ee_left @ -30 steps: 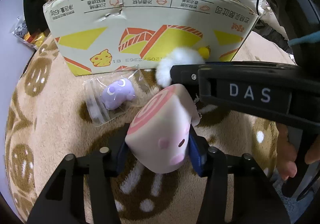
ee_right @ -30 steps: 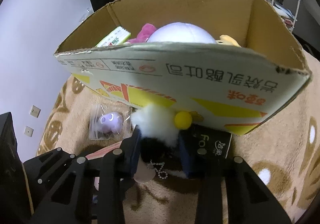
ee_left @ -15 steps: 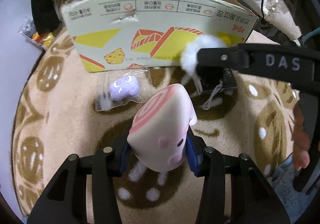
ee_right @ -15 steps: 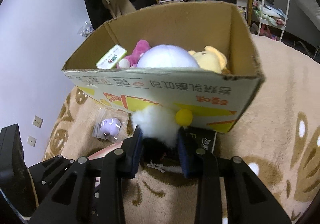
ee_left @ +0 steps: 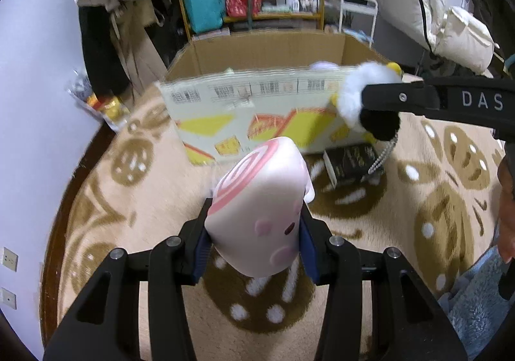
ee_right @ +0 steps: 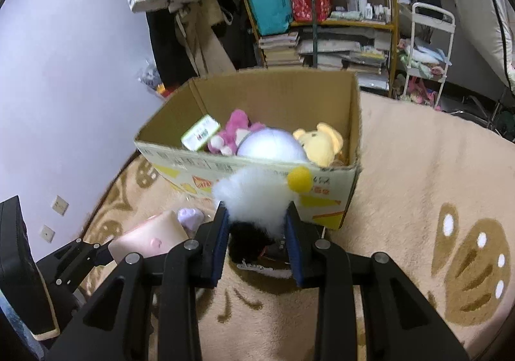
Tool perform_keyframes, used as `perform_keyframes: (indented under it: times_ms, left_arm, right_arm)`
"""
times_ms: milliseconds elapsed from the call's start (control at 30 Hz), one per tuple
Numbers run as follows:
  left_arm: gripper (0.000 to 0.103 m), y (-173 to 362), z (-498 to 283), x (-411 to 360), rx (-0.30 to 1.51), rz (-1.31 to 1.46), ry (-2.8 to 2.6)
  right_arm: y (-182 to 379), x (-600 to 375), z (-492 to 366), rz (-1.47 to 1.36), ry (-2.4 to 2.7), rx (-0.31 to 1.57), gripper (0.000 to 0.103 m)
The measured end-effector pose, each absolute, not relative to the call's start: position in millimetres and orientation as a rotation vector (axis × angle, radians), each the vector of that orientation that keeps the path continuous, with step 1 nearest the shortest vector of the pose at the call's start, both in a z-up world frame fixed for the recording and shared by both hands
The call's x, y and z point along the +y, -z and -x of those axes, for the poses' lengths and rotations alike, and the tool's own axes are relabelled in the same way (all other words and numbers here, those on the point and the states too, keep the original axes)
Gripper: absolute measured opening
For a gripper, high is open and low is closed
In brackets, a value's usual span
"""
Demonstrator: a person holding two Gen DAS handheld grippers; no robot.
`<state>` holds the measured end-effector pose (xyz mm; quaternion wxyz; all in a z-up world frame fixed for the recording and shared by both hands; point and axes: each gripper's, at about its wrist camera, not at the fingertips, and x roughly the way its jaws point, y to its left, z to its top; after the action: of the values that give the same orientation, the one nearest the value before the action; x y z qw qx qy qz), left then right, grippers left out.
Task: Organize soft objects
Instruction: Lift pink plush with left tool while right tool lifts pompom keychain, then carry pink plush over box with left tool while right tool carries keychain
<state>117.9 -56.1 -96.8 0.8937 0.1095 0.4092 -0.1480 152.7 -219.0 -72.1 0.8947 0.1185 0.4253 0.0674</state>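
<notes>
Two grippers each held a soft toy in the air near the cardboard box (ee_right: 341, 200).

The left gripper (ee_left: 254, 243) had its fingers squeezed on a pink squishy toy (ee_left: 260, 209) above the tan rug (ee_left: 434, 232). The right gripper (ee_right: 257, 233) had its fingers closed on a fluffy white and black toy (ee_right: 254, 200) with a yellow ball on it, just in front of the box's near wall. Inside the box lay a pink plush (ee_right: 231, 132), a pale round toy (ee_right: 270, 147) and a yellow bear (ee_right: 322, 142). A small purple toy (ee_right: 190, 217) and a dark little box (ee_left: 351, 161) lay on the rug by the box.
</notes>
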Motion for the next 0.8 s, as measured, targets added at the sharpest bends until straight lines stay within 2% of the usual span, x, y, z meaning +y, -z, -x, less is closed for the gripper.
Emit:
perform_keyframes:
  times_ms: [433,800]
  left_arm:
    - [0.046,32.7,-93.9,-45.4,0.639,-0.208,0.272]
    - [0.046,-0.3,-86.4,-46.0,0.489,-0.225,0.244]
  right_arm:
    - [22.2,-228.9,-126.8,-0.24,-0.105,0.681,0.034]
    - [-8.4,-230.4,-116.0,-0.203,-0.06,0.542,0.034]
